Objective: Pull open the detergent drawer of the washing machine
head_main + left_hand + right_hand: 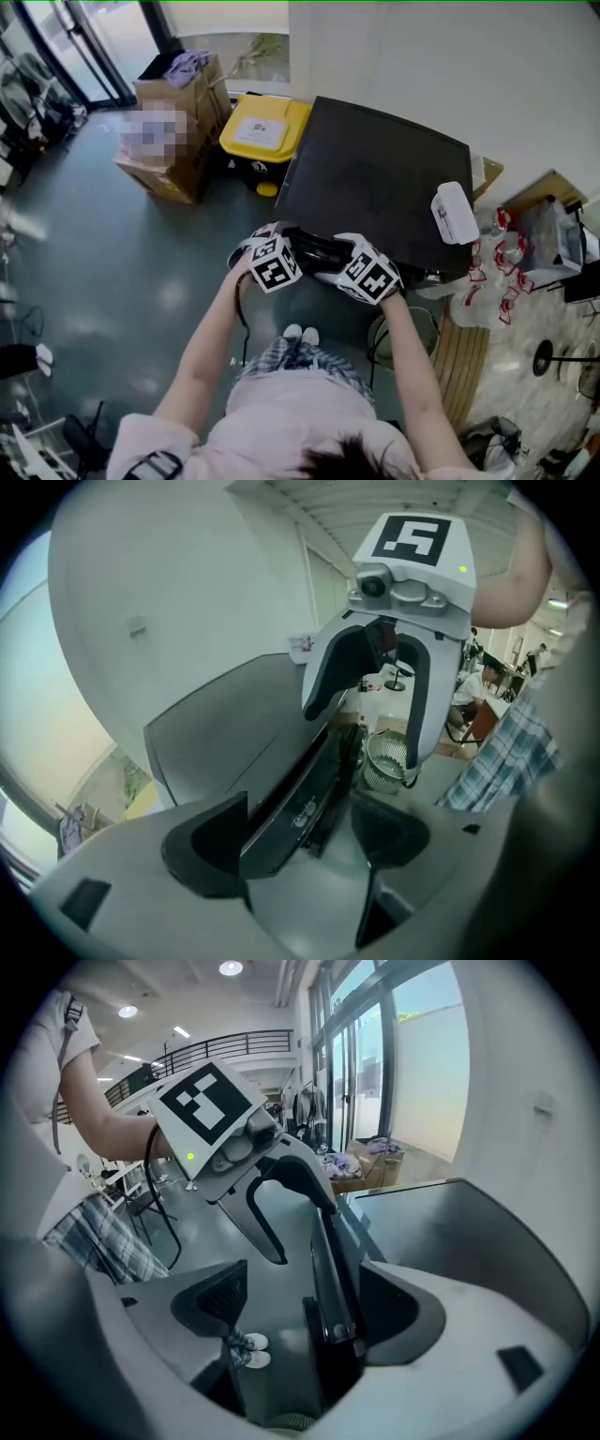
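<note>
A person stands at the near edge of a dark-topped washing machine (375,178), arms stretched down and a claw in each hand, both meeting at the machine's front top rim. The left claw (300,841) is spread wide. The glossy dark front of the detergent drawer (284,810), marked with pale print, runs between its jaws, and neither pad presses on it. The right claw (305,1309) also stands wide apart and grips nothing. The same dark front edge rises close beside its right jaw. The two claws are just beside each other, angled downward, with their marker cubes facing up in the head view. Whether the drawer is pulled out at all cannot be told.

A white oblong case (455,213) lies on the right of the machine's top. To the far left of the machine sits a yellow-lidded bin (265,125), and beyond it a cardboard box (178,131). A wire basket (386,758) stands on the grey floor (122,272) near the person's right leg.
</note>
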`<action>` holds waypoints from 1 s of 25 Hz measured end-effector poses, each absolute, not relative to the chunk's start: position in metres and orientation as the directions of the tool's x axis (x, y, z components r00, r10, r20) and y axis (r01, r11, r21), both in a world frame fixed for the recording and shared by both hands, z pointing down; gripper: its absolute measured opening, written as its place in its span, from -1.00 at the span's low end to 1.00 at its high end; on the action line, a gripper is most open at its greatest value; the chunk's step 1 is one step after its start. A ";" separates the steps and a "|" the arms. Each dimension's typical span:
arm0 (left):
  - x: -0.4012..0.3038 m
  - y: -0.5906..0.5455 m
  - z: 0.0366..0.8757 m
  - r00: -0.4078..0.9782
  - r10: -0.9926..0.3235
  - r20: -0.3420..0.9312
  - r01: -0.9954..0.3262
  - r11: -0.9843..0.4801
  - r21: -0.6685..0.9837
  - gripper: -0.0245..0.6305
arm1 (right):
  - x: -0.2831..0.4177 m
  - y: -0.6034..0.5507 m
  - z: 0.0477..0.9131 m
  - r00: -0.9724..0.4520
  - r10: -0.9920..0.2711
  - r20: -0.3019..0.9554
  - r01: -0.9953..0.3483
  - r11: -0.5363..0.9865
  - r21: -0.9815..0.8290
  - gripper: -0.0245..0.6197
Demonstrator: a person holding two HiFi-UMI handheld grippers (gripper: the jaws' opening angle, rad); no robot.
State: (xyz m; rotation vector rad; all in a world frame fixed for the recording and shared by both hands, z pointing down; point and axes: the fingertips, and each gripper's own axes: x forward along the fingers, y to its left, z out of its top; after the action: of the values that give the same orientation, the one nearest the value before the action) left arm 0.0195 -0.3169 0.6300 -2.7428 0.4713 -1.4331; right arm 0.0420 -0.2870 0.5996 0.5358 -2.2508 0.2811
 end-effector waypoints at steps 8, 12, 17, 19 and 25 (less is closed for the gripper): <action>0.021 -0.312 0.651 0.473 -0.213 0.855 -0.180 -0.973 -0.143 0.15 | 0.040 -0.281 0.635 -0.519 -0.208 0.829 -0.408 0.913 -0.027 0.24; 0.021 -0.311 0.658 0.454 -0.201 0.868 -0.164 -0.976 -0.141 0.15 | 0.040 -0.283 0.644 -0.490 -0.200 0.848 -0.408 0.913 -0.021 0.24; 0.022 -0.315 0.661 0.435 -0.204 0.877 -0.163 -0.976 -0.146 0.14 | 0.041 -0.286 0.651 -0.463 -0.216 0.860 -0.418 0.909 0.003 0.17; 0.023 -0.317 0.661 0.436 -0.207 0.876 -0.168 -0.975 -0.147 0.11 | 0.042 -0.289 0.652 -0.452 -0.233 0.861 -0.420 0.907 0.025 0.11; 0.020 -0.325 0.660 0.424 -0.265 0.866 -0.188 -0.961 -0.202 -0.11 | 0.046 -0.298 0.652 -0.408 -0.292 0.865 -0.450 0.889 0.088 -0.16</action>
State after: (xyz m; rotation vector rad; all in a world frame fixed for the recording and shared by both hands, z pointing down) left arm 0.0201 -0.3255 0.6602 -2.5876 0.4124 -1.5939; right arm 0.0456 -0.2981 0.6522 0.5378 -2.0233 0.1927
